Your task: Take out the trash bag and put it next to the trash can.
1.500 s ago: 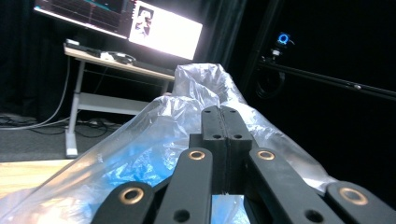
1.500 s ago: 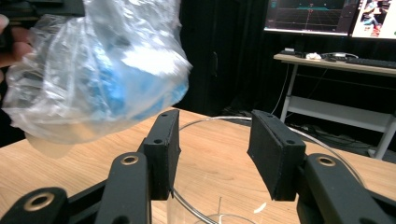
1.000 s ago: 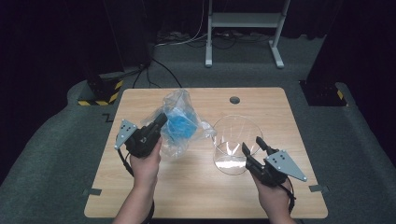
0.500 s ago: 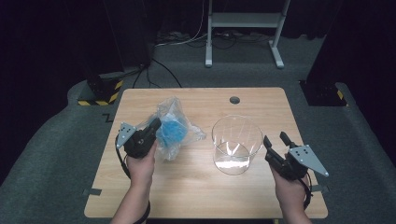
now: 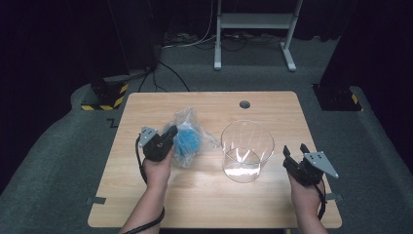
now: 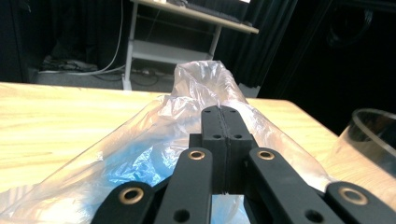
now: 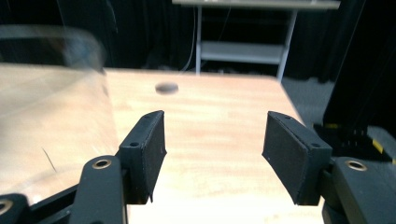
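A light wooden table (image 5: 160, 204) is seen from above, with dark floor around it. Two forearms enter from 6 o'clock, each hand carrying a black two-jaw gripper.

The left gripper (image 5: 169, 134) is placed at about 9 o'clock from the table's centre, pointing toward 1 o'clock. Its jaws are clenched on the clear plastic bag (image 5: 191, 127), which is pinched at its near edge. In the left gripper view the two pads are pressed flat together with the film of the plastic bag (image 6: 154, 126) bunched around them. A blue object (image 5: 187, 140) is held inside the bag, just beyond the jaw tips; what it is cannot be told.

A clear glass container (image 5: 247, 151), round and upright, is set near the table's centre, just beside the bag at its 3 o'clock side; whether they touch cannot be told.

The right gripper (image 5: 296, 154) is found at 4 o'clock from the centre, near the table's right edge, apart from the container. Its jaws are released and have just been opening, with nothing between them. In the right gripper view the pads (image 7: 144, 151) are spread wide over bare wood, and the container's blurred wall (image 7: 56, 112) is seen at 9 o'clock.

A small dark round hole (image 5: 244, 104) is set in the tabletop at 12 o'clock.
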The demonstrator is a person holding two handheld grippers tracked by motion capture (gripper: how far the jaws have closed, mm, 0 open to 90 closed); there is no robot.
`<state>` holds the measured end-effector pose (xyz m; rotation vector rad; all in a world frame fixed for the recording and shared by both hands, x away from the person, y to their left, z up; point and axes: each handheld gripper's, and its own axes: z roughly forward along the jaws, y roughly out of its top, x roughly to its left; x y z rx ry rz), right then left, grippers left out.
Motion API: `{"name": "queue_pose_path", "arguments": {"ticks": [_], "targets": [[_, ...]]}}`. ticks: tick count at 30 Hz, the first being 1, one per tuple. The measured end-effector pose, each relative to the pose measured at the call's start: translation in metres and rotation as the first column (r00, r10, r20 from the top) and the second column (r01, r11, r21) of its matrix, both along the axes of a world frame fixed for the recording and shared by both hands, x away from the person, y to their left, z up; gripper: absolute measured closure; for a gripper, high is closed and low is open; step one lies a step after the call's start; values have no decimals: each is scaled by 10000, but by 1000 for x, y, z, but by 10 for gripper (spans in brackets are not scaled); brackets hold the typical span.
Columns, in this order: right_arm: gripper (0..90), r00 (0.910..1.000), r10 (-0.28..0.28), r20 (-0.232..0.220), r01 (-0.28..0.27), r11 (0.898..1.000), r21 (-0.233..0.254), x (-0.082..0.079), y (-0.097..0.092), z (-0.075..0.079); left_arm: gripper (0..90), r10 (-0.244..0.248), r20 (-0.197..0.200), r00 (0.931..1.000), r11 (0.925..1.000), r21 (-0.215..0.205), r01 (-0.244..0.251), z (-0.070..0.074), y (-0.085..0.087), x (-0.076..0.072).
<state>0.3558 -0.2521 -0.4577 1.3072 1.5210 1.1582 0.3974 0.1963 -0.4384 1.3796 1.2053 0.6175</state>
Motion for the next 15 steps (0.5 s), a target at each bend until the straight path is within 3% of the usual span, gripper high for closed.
{"name": "queue_pose_path", "arguments": {"ticks": [2, 4, 9, 15], "targets": [[389, 9991, 7, -414, -13, 9999, -142, 5, -3, -12, 894, 15, -89, 10000, 9998, 200, -13, -7, -5, 6], [389, 9953, -38, -969, 13, 9997, -252, 11, -6, -24, 894, 17, -287, 9996, 10000, 91, -15, -13, -10, 12], [376, 9751, -135, -2214, 55, 9993, -368, 20, -9, -44, 894, -31, -430, 9991, 9994, 349, 46, -19, -23, 20], [363, 9553, 153, -2953, -301, 9985, -454, 25, -2, -54, 891, 93, -833, 9965, 9968, 795, -26, -26, -30, 25]]}}
